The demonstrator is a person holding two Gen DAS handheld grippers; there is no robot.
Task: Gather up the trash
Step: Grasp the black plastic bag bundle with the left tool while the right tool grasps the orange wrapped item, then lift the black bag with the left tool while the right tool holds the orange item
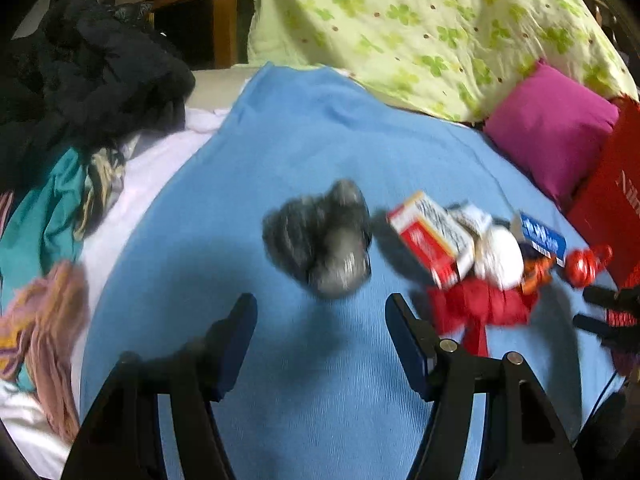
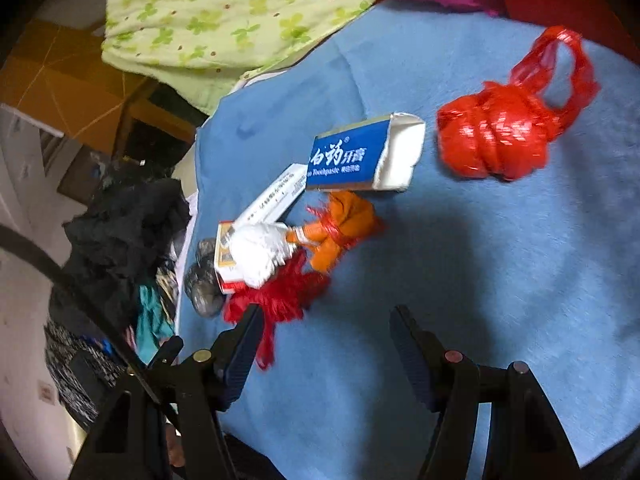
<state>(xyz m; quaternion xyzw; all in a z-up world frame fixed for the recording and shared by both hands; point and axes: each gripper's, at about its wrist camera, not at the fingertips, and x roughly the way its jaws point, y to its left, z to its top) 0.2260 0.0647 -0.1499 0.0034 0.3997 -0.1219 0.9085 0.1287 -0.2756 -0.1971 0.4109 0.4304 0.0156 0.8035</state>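
Observation:
A pile of trash lies on a blue blanket. In the left wrist view a crumpled grey bag lies just ahead of my open, empty left gripper. To its right are a red-and-white carton, a white wad, a blue toothpaste box, a red scrap and a knotted red bag. In the right wrist view my right gripper is open and empty, with the red scrap by its left finger, the toothpaste box, an orange scrap and the knotted red bag beyond.
A green clover-print quilt and a magenta pillow lie at the back. A red paper bag stands at the right. Dark clothes and coloured garments are heaped at the left. A wooden cabinet stands behind.

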